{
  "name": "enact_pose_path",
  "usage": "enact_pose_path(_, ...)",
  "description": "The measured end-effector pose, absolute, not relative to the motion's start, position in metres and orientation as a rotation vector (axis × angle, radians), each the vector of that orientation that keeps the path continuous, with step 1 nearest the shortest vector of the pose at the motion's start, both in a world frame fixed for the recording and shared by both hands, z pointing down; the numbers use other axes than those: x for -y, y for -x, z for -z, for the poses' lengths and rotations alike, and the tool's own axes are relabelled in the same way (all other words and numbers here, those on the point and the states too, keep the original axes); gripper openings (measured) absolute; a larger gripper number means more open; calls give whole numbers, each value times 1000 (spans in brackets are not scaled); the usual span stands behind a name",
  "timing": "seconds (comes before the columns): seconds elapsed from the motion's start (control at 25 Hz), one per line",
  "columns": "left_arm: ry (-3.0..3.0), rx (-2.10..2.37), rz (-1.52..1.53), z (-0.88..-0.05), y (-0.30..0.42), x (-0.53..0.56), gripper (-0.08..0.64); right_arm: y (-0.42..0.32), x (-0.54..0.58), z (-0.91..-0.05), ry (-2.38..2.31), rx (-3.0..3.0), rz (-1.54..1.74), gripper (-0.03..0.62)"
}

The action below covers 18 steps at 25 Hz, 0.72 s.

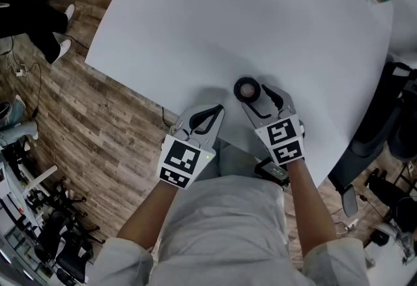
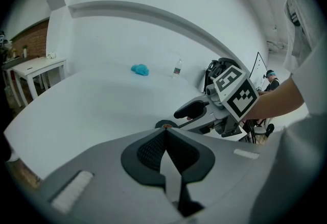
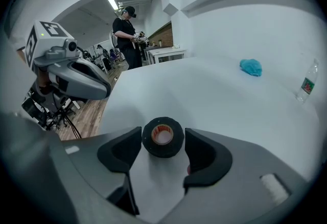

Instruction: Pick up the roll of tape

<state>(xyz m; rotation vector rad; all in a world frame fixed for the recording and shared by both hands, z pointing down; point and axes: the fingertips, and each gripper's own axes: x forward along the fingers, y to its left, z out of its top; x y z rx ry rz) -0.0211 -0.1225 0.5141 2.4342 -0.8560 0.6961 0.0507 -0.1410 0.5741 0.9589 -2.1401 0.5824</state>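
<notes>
1. Tape roll (image 3: 163,137), black w/ orange-printed core, lies flat on white tabletop (image 1: 228,17), near front edge.
2. Right hand-held gripper (image 1: 262,97): jaws spread, straddling it, pads just beside, no pinch yet.
3. Left hand-held gripper (image 1: 210,115): jaws pressed together, empty, parked nearby.
4. Step: lining up the grasp. Next, prob.: squeeze sides, lift straight.

Place: lab or workshop — evidence: big white table (image 1: 260,30) | equipment stands (image 1: 62,249) on plank floor (image 1: 98,128) | person (image 3: 126,39) at far bench (image 3: 166,55)
</notes>
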Motion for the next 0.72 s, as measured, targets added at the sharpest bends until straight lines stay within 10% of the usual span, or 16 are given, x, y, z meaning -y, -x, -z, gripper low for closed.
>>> enact_pose_path(0.72,-2376,899,-704,-525,40,122,20,-39,148,-613,-876,2046,-543,380)
